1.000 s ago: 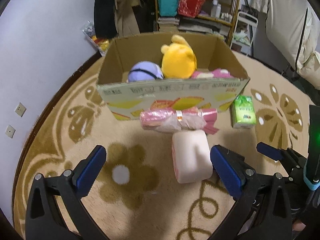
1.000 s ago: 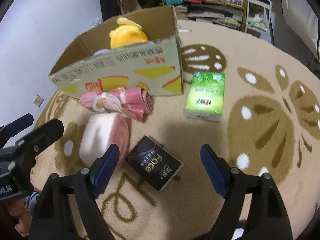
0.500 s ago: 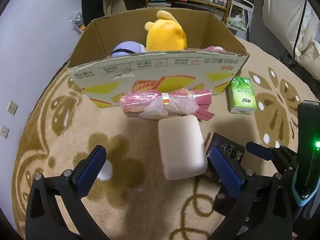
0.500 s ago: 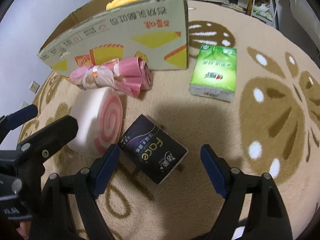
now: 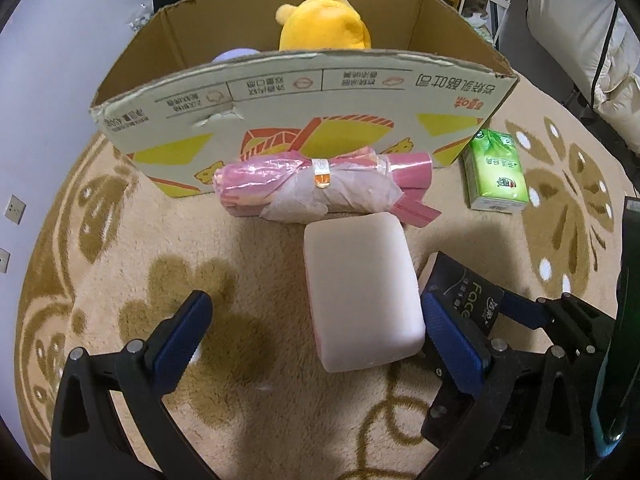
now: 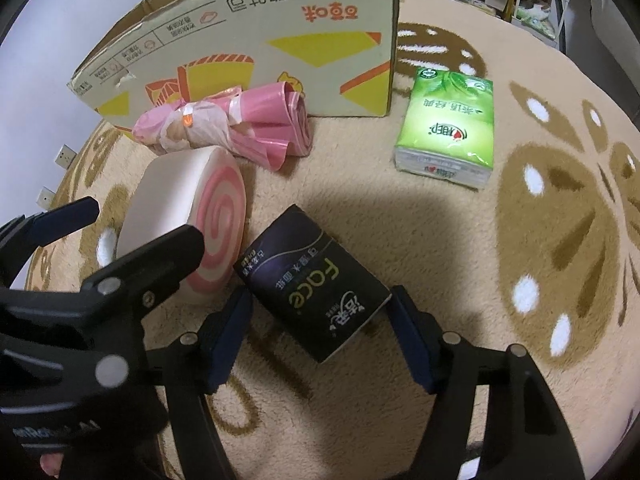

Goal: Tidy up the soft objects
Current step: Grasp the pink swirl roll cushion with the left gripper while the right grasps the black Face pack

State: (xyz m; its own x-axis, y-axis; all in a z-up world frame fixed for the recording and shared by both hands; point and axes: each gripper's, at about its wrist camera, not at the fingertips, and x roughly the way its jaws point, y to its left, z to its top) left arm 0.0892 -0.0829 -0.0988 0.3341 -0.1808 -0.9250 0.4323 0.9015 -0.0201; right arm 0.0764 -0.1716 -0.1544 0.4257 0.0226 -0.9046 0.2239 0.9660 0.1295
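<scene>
A pink swirl-roll cushion (image 5: 360,288) lies on the rug between the fingers of my open left gripper (image 5: 316,332); its spiral end shows in the right wrist view (image 6: 218,224). A black tissue pack (image 6: 316,288) lies beside it, its near end between the fingers of my right gripper (image 6: 320,328), which stand close to its sides; it also shows in the left wrist view (image 5: 464,296). A roll of pink bags (image 5: 320,184) lies against the cardboard box (image 5: 304,92), which holds a yellow plush (image 5: 324,28) and a purple plush (image 5: 234,54).
A green tissue pack (image 6: 450,124) lies on the rug right of the box, also seen in the left wrist view (image 5: 496,172). The patterned beige rug (image 6: 520,240) covers the floor. Shelves and a white wall stand behind.
Both grippers moved forward and down. The left one now straddles the cushion; the right one's fingers narrowed and reached the black tissue pack's near end.
</scene>
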